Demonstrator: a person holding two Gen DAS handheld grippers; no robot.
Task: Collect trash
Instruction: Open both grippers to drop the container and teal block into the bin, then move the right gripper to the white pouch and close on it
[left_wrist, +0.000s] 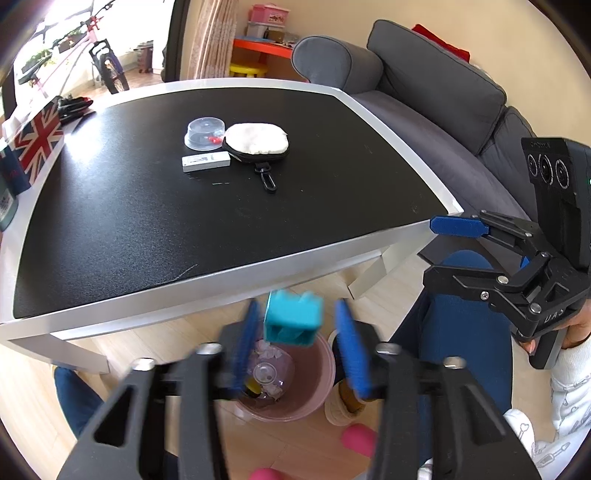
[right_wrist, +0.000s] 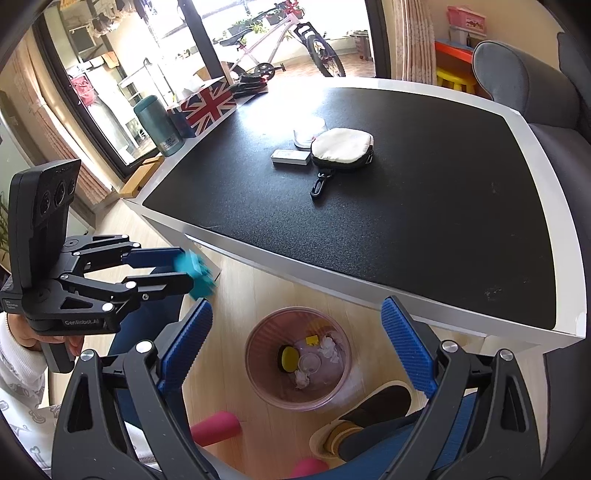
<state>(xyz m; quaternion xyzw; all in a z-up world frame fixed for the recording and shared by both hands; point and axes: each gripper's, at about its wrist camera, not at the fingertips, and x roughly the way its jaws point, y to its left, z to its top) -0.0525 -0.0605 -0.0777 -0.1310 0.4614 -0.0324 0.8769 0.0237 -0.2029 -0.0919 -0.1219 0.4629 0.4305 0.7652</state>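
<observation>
Black linkage arms with silver screws and ribbed blue pads (right_wrist: 404, 347) are seen on both grippers; white patterned sleeves (left_wrist: 569, 398) cover the wrists.

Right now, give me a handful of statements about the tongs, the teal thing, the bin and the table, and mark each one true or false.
1. The left tongs have their blue pads spread either side of a teal plastic block. True.
2. The right tongs grip a crumpled tissue. False: they are open and empty.
3. The round pink translucent bin stands on the wooden floor beside the black-topped table. True.
4. The bin is empty. False: it holds white crumpled paper, a clear lid and a yellow round item.
5. A white fabric pouch with a black clip lies on the table. True.
6. The teal block rests on the tabletop. False: it is off the table, at the left tongs.
</observation>
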